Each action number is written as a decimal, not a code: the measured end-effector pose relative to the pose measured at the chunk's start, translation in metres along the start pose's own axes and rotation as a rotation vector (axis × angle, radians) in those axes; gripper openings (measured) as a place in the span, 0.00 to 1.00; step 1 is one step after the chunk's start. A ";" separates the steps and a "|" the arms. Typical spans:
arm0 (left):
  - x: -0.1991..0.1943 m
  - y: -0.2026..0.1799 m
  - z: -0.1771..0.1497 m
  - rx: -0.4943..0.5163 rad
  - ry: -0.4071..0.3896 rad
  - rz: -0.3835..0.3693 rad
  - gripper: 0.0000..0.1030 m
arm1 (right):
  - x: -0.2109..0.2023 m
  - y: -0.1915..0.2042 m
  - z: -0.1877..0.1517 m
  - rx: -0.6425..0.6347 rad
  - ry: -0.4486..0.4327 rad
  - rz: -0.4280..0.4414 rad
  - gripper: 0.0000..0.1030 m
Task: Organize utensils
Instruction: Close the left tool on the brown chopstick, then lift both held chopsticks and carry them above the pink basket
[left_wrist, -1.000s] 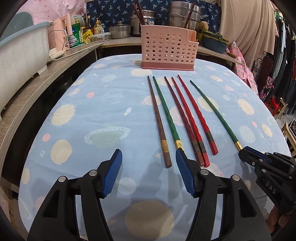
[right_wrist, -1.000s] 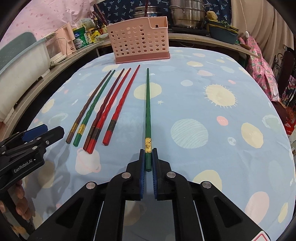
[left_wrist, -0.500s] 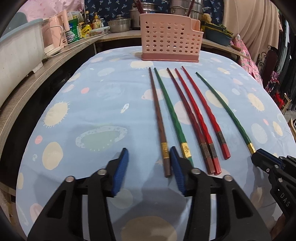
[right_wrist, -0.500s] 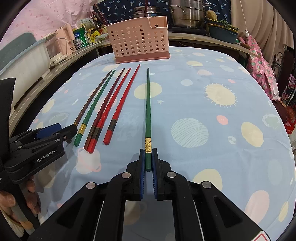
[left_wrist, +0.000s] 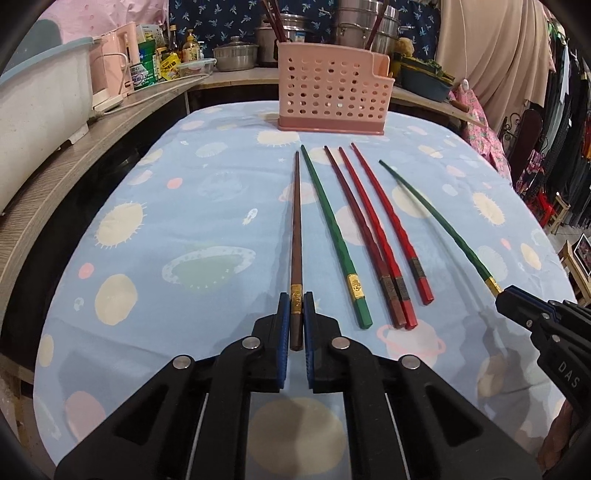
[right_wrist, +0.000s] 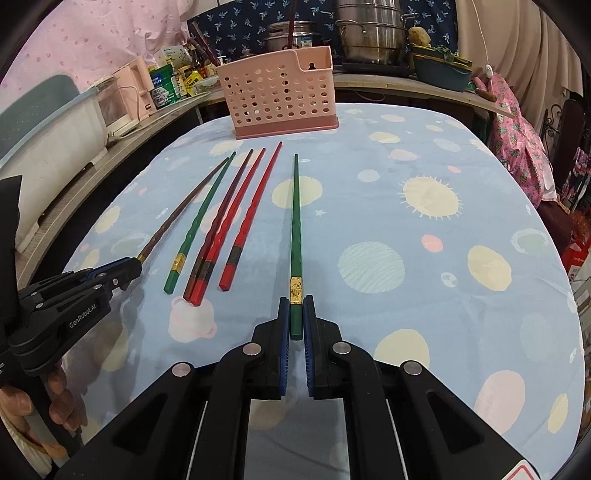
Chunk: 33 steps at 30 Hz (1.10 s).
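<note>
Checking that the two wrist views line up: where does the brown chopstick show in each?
Left wrist: brown chopstick runs up the centre, thick end clamped in the left gripper.
Right wrist: it lies far left, leftmost of the row.
Shared landmark: pink utensil basket at the table's far end.

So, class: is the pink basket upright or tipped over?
Upright. The pink basket stands on its base at the table's far end, open top upward.

Steel pots (left_wrist: 364, 31) behind blue planet-print tablecloth (left_wrist: 207, 229); pink appliance (left_wrist: 110, 79), bottles (left_wrist: 186, 46) on left shelf; clothes (left_wrist: 565, 122) hanging right of it.
</note>
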<state>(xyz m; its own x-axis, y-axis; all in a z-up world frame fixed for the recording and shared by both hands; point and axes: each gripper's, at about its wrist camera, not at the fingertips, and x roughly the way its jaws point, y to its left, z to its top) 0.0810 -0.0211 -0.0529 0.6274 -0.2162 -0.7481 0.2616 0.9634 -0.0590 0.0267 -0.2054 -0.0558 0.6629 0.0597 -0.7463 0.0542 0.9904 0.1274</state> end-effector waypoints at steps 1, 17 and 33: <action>-0.005 0.001 0.001 -0.003 -0.007 -0.002 0.07 | -0.004 0.000 0.002 0.001 -0.008 0.001 0.07; -0.090 0.010 0.045 -0.034 -0.165 -0.036 0.07 | -0.067 -0.005 0.043 0.024 -0.148 0.006 0.07; -0.147 0.005 0.129 -0.028 -0.397 -0.051 0.07 | -0.115 -0.011 0.122 0.035 -0.339 0.002 0.07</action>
<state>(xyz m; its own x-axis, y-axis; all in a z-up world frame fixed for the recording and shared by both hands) 0.0848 -0.0051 0.1423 0.8502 -0.3033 -0.4304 0.2835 0.9525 -0.1113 0.0411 -0.2379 0.1082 0.8730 0.0105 -0.4876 0.0748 0.9850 0.1553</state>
